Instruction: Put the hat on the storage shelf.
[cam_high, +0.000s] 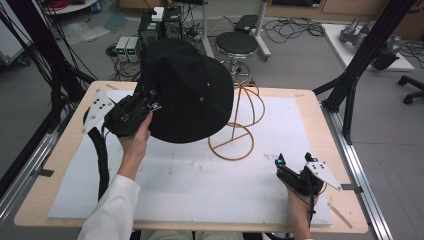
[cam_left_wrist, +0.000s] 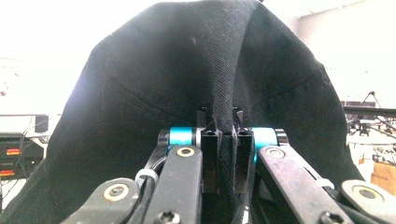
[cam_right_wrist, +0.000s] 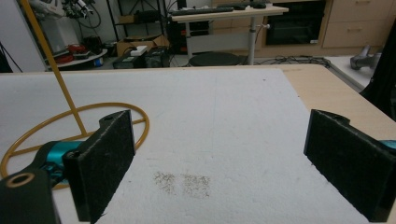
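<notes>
left claw (cam_left_wrist: 226, 140) pinched on a fold of the black cap (cam_high: 192, 92), held above the tabletop (cam_high: 320, 115) | cap partly covers the yellow wire stand (cam_high: 239, 131) | right claw (cam_high: 294, 161) wide apart, empty, low over white mat (cam_high: 200, 175)

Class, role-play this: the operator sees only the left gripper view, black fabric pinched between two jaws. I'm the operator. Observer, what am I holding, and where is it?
Observer: A black cap, held up off the white mat by your left hand-held gripper, which is shut on its edge.
Operator: Is anything nearby to put it on?
Observer: Yes, a yellow wire stand stands on the mat just right of the cap, partly behind it.
Operator: Where's the other hand-held gripper?
Observer: The right hand-held gripper is low over the mat's near right corner, jaws wide apart, holding nothing.
Operator: Anything between its jaws?
Observer: Just a speckled smudge on the mat.
</notes>
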